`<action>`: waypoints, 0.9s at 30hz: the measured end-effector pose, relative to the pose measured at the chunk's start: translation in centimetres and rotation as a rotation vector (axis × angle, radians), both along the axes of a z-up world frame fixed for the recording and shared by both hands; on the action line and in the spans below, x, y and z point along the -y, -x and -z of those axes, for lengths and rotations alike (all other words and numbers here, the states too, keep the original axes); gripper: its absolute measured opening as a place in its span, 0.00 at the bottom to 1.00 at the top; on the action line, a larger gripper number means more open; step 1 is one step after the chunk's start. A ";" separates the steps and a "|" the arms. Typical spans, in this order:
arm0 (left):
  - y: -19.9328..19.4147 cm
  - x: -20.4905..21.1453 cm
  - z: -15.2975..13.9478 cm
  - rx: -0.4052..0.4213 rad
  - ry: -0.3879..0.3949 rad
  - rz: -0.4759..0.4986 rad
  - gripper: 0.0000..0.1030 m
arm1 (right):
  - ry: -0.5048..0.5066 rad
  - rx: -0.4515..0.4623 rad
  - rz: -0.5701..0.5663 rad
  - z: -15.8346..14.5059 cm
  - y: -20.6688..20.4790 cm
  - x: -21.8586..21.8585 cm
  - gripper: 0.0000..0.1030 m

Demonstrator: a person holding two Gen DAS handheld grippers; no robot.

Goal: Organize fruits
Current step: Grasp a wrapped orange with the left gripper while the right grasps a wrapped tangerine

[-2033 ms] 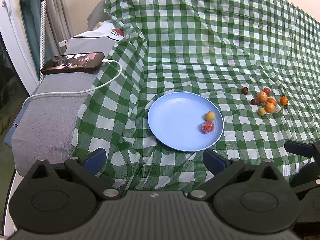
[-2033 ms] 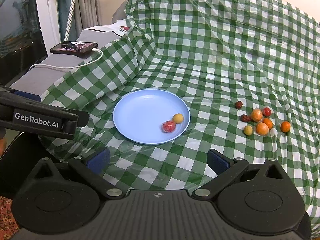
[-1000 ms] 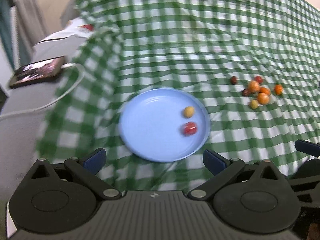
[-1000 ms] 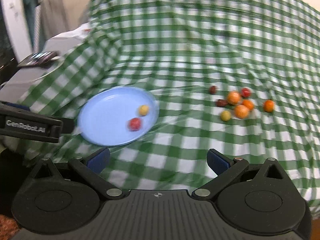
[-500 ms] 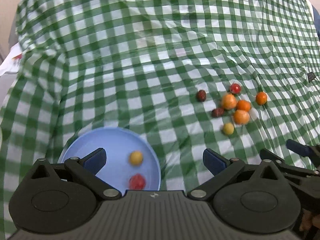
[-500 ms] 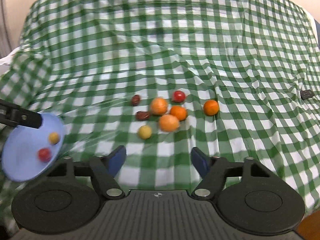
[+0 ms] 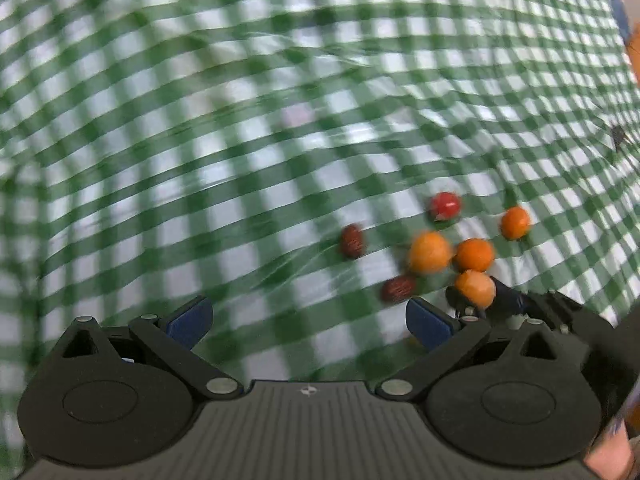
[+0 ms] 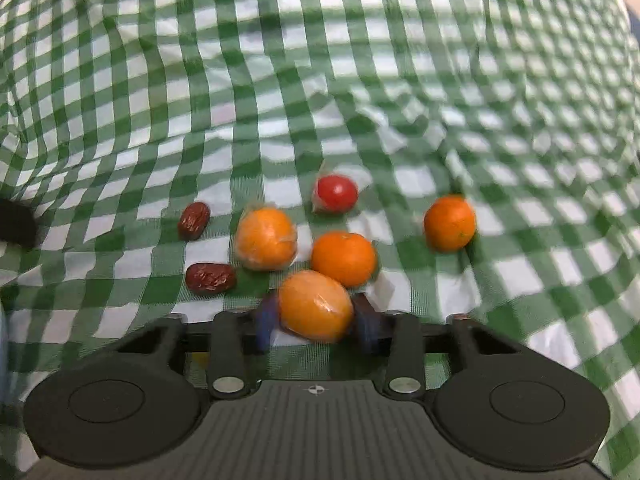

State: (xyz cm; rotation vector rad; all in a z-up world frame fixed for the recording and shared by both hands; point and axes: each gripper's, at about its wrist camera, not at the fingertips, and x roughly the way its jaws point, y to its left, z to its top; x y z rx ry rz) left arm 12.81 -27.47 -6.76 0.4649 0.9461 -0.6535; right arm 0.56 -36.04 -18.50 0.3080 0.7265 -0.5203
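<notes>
The right gripper [image 8: 316,326] is closed on an orange fruit [image 8: 315,306]. Its two blue pads [image 8: 267,322] press against the left and right sides of the fruit, which appears wrapped in clear film. In the left wrist view, the same gripper [image 7: 476,306] enters from the right edge, with the held fruit [image 7: 475,289] between its fingertips.

The left gripper [image 7: 308,322] is open. Its blue pads [image 7: 188,320] stand well apart, with only checked cloth between them.

The remaining fruits lie in a loose cluster on the green-and-white checked cloth [image 8: 320,80], just beyond the right gripper:
- A wrapped orange [image 8: 266,239] lies beside a bare orange [image 8: 344,258]; the two are nearly touching.
- A third orange [image 8: 450,222] lies apart, toward the right side of the cloth.
- A small red fruit [image 8: 336,194] lies behind the two central oranges.
- Two dark red dates lie on the left of the cluster, one [image 8: 194,220] farther back and one [image 8: 210,278] nearer.

The cloth is wrinkled. The left wrist view is blurred.
</notes>
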 end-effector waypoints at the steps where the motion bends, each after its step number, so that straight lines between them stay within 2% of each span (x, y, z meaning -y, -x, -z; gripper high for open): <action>1: -0.3 1.1 0.3 -0.007 0.004 0.026 1.00 | 0.009 0.008 0.027 -0.2 0.6 0.4 0.38; 5: -0.8 5.3 1.5 -0.034 0.021 0.121 1.00 | 0.053 0.034 0.144 -0.6 2.6 2.6 0.38; 7: -0.6 7.1 2.4 -0.034 0.011 0.173 0.99 | 0.002 0.038 0.176 0.0 3.0 3.7 0.38; 12: -0.2 10.5 5.7 -0.042 -0.062 0.254 0.88 | -0.061 0.057 0.202 0.5 3.5 5.1 0.38; 15: -0.5 11.4 7.7 -0.084 -0.116 0.265 0.70 | -0.086 0.062 0.221 0.7 3.7 5.9 0.38; 16: -0.6 11.7 8.3 -0.102 -0.133 0.263 0.57 | -0.091 0.064 0.225 0.7 3.7 5.9 0.38; 17: -0.7 11.8 8.7 -0.119 -0.135 0.263 0.50 | -0.092 0.065 0.227 0.6 3.8 5.8 0.38; 18: -0.7 11.6 8.5 -0.122 -0.114 0.262 0.42 | -0.092 0.065 0.227 0.7 3.7 5.8 0.38; 19: -0.6 11.6 8.3 -0.123 -0.099 0.265 0.38 | -0.090 0.065 0.229 0.7 3.7 5.7 0.38; 23: 0.0 10.1 6.6 -0.048 -0.077 0.233 0.38 | -0.035 0.084 0.277 0.4 4.0 6.1 0.38; 27: 0.4 5.9 2.7 -0.006 -0.036 0.156 0.38 | 0.021 0.094 0.362 0.0 4.9 6.5 0.38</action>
